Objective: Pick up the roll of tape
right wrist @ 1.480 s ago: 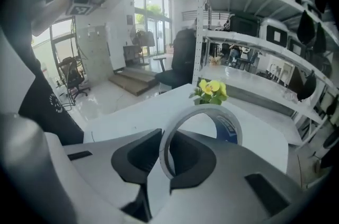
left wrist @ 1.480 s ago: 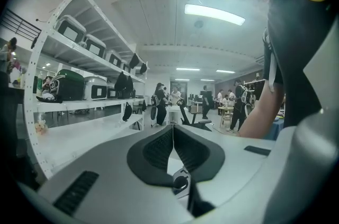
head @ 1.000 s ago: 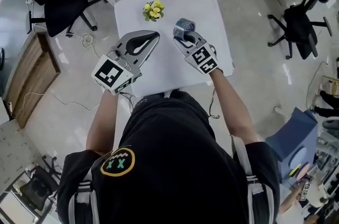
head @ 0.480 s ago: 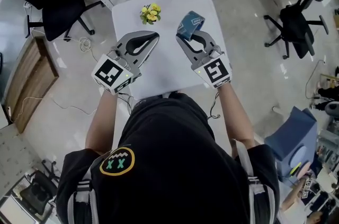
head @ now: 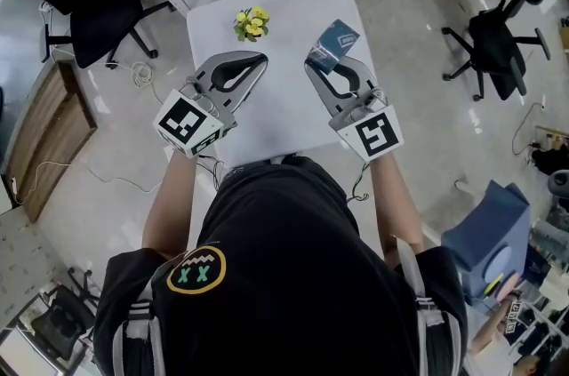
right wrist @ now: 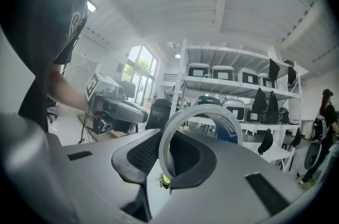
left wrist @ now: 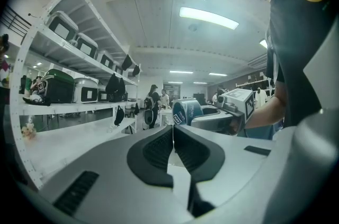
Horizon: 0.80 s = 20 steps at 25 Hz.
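The roll of tape (head: 336, 40) is blue with white print and hangs in the air above the white table (head: 284, 19), clamped by its wall in my right gripper (head: 324, 62). In the right gripper view the roll (right wrist: 204, 130) stands on edge between the two pads, its white rim and blue outer face showing. My left gripper (head: 259, 61) hovers over the table's left half with its jaws shut and nothing between them. From the left gripper view I see the tape (left wrist: 187, 111) and the right gripper (left wrist: 183, 120) straight ahead.
A small bunch of yellow flowers (head: 252, 21) lies near the table's far left. Office chairs (head: 496, 45) stand on the floor to the right, another chair (head: 98, 10) and a wooden panel (head: 49, 125) to the left. Shelves with bins (right wrist: 233, 85) fill the room's side.
My right gripper has risen from the table with the tape roll in it and shifted to the right, turning as it went. The left gripper has stayed where it was.
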{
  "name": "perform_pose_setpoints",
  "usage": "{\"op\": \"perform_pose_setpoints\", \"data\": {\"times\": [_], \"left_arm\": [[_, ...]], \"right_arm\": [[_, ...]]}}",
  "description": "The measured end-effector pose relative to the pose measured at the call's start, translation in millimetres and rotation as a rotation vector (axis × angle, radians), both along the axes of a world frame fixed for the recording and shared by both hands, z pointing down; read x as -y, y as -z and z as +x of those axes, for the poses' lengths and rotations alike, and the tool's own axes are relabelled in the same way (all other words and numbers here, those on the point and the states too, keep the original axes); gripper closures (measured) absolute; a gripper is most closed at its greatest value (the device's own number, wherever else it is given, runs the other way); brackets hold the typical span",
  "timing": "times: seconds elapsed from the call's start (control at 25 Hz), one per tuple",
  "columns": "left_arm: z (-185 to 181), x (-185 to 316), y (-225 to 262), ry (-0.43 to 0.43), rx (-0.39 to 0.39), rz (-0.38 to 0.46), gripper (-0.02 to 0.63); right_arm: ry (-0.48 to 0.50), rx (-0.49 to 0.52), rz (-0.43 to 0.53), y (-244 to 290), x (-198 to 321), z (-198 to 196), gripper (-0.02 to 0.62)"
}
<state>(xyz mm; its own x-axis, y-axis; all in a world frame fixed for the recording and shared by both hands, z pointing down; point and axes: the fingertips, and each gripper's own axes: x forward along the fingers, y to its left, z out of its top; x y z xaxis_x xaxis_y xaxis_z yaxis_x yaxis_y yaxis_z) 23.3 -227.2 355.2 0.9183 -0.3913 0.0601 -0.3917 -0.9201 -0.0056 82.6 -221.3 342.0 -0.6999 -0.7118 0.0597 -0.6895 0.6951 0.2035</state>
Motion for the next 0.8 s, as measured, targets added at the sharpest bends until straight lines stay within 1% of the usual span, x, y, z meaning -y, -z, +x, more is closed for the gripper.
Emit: {"op": "perform_pose_setpoints", "data": {"times": [0.4, 0.8], "left_arm": [[5.6, -1.0, 0.0, -0.017, 0.000, -0.007, 0.584], [6.8, -3.4, 0.6, -0.014, 0.000, -0.007, 0.584]], "right_arm": [[-0.008, 0.021, -0.012, -2.3, -0.2, 5.2, 0.528], [-0.006, 0.024, -0.014, -2.0, -2.3, 5.1, 0.529]]}}
